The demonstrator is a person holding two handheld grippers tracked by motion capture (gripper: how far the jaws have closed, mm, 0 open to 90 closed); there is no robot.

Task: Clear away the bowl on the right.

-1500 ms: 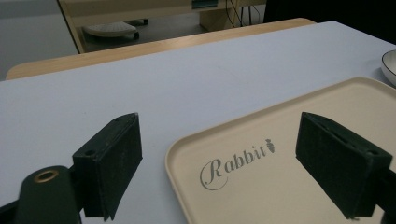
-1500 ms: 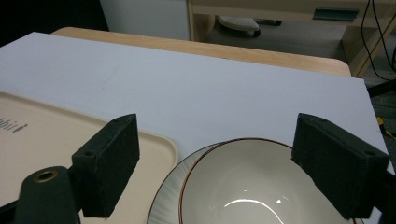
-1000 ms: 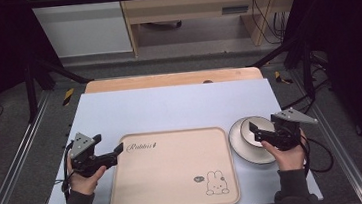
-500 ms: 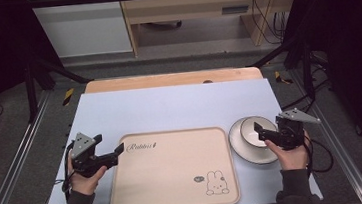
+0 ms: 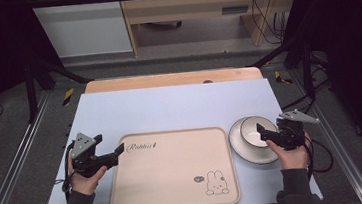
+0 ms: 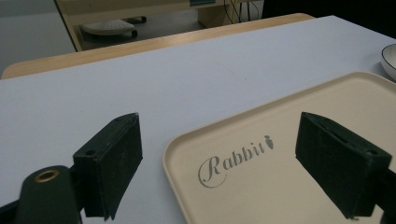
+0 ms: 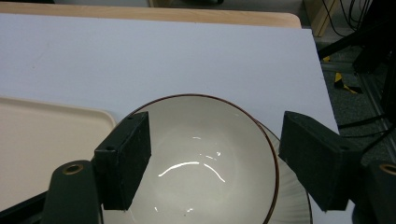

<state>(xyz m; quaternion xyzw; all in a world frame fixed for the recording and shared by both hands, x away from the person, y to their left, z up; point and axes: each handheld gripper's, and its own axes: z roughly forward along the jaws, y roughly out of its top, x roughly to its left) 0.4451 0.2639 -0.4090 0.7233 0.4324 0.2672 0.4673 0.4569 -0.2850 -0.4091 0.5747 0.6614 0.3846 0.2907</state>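
Two tools in play, both with jaws spread wide and gripping nothing. Worktop [image 5: 169, 105] is a pale blue-grey sheet, wooden edge along its far side.

Tray [image 5: 175, 170]: beige, rounded corners, "Rabbit" lettering near the corner closest to the left tool, small rabbit print at the corner diagonally opposite, toward the right tool. Nothing lies on it.

Left tool [image 5: 118, 150] sits just off the tray's left edge, held in the person's left hand [image 5: 83, 179]. Its tips reach the tray's far-left corner. In the left gripper view, that corner rim and the lettering lie between the jaws, one jaw over bare worktop, the other over the tray. Can't tell if the jaws touch the rim.

Plate [image 5: 246, 148]: white, dark rim line, just right of the tray, directly ahead of the right tool.

Bowl [image 5: 254, 131]: white, dark-rimmed, empty, sitting on the plate.

Right tool [image 5: 261, 133] is in the right hand [image 5: 289, 154], jaws reaching over the bowl from the right. In the right gripper view, the bowl sits between and below the jaws, one jaw above its rim, the other outside it. Contact unclear.
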